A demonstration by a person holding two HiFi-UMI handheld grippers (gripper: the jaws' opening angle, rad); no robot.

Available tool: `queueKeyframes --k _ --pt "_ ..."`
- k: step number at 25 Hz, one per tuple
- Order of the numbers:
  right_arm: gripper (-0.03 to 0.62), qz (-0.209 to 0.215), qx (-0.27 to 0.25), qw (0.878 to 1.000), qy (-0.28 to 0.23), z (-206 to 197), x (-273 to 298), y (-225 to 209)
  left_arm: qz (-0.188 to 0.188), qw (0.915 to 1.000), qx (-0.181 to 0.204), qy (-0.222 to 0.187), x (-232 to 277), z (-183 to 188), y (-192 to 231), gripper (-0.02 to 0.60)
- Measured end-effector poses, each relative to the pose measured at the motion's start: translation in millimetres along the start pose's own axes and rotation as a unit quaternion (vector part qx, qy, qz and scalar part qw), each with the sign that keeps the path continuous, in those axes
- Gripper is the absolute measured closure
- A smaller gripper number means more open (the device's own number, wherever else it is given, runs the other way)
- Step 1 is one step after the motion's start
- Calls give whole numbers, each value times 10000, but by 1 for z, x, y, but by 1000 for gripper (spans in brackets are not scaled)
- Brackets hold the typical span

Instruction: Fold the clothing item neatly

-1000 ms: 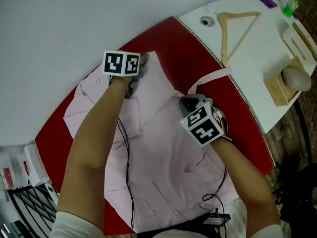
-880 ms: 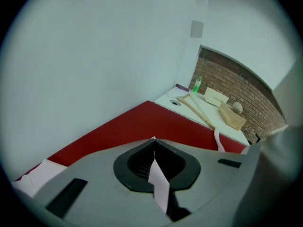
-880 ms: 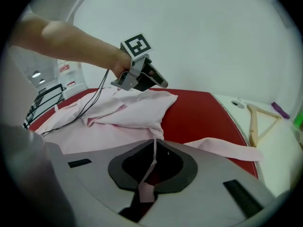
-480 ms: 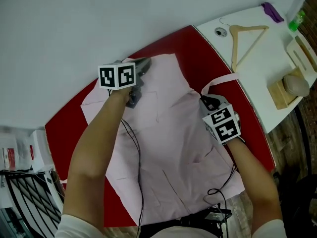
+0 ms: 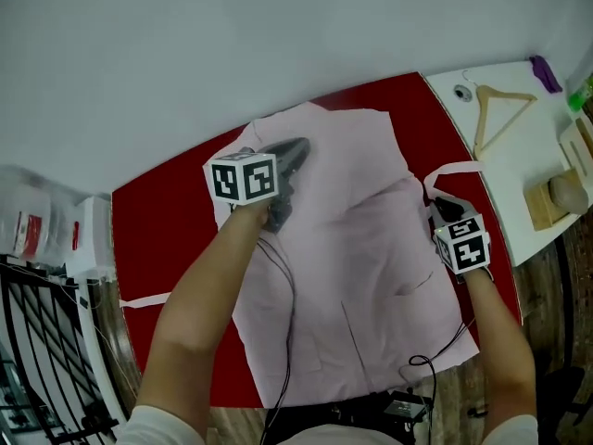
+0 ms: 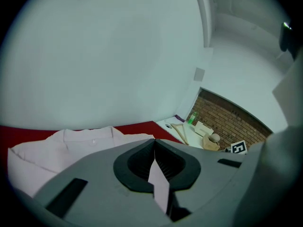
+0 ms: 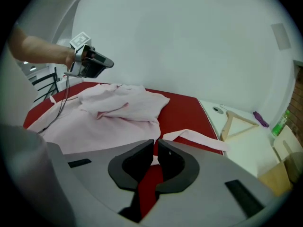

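Note:
A pale pink shirt [image 5: 361, 239] lies spread on the red table [image 5: 167, 239]. My left gripper [image 5: 298, 148] hangs above the shirt's far left part, shut on a fold of pink cloth that shows as a strip between its jaws [image 6: 155, 143]. In the right gripper view the left gripper [image 7: 108, 64] is raised over a bunched pink fold [image 7: 123, 100]. My right gripper [image 5: 435, 208] rests low at the shirt's right edge, shut on a bit of pink cloth at its tips [image 7: 155, 148]. A pink strip [image 5: 452, 170] curls out from there.
A white table [image 5: 519, 156] adjoins at the right with a wooden hanger [image 5: 500, 114], a wooden holder [image 5: 554, 197], a purple item [image 5: 545, 74] and a green bottle [image 5: 584, 91]. A black rack [image 5: 37, 341] stands at the left. Cables trail from both grippers.
The left gripper has risen and carried the shirt's left side over toward the middle, so that side now lies folded in. The right gripper has shifted only slightly along the right edge.

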State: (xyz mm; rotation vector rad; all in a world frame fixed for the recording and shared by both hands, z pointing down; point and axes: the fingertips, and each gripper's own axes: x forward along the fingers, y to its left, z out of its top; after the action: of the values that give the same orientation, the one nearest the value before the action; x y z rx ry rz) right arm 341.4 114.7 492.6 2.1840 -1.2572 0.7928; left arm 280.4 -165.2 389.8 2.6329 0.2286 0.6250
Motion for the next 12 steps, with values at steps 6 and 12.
queueKeyframes --k 6,12 --pt "571 -193 -235 9990 313 -11 -12 9 36 9992 -364 -169 -63 -42 16 575" --pt "571 -425 -10 9972 623 -22 -33 9 -19 9977 -647 -208 -117 -85 18 575"
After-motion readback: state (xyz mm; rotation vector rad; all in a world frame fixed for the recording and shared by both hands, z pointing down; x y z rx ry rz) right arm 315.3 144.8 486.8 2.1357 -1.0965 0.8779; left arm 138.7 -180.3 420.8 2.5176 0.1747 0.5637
